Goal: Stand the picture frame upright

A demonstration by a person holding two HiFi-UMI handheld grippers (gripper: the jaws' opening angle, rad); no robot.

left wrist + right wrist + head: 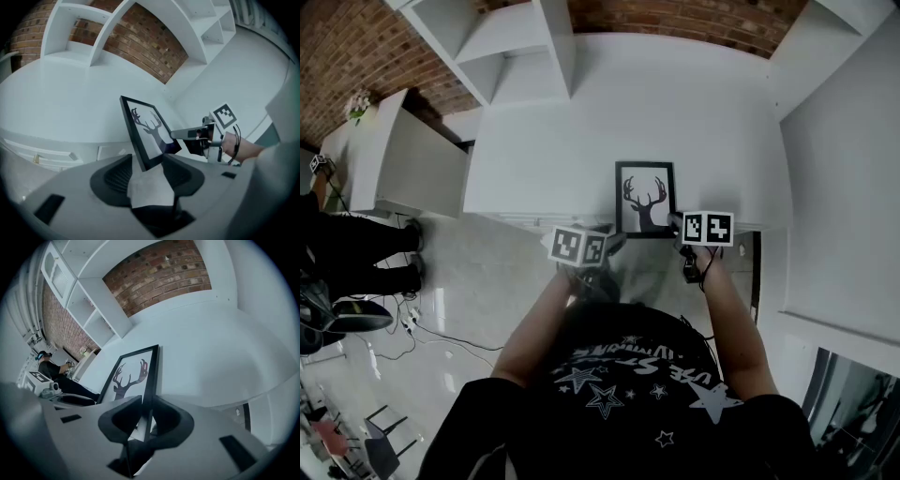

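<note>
The left gripper (pixel 147 161) has its fingers (pixel 117 176) apart. The near left corner of the frame (pixel 147 133) stands in the gap between them, closer to the right-hand finger, and neither pad looks pressed on it. A pale, sheet-like piece (pixel 147 187) lies deeper in the same gap, behind that corner; what it is I cannot tell.

From above, the frame (pixel 645 199) sits at the near edge of the white surface (pixel 544 141), just ahead of the left fingers and just left of the right ones. Its face is turned upward; whether it lies flat or is tipped I cannot tell.

The right gripper (pixel 146 416) has its fingers (pixel 122 420) clamped on the frame's (pixel 131 376) thin black right edge near the bottom corner, and the picture stretches away from them to the left.

The picture is a black stag's head with antlers on white and carries no writing. Each gripper's cube bears black-and-white square markers. The print on the person's dark shirt (pixel 628 394), among white stars, cannot be read.
</note>
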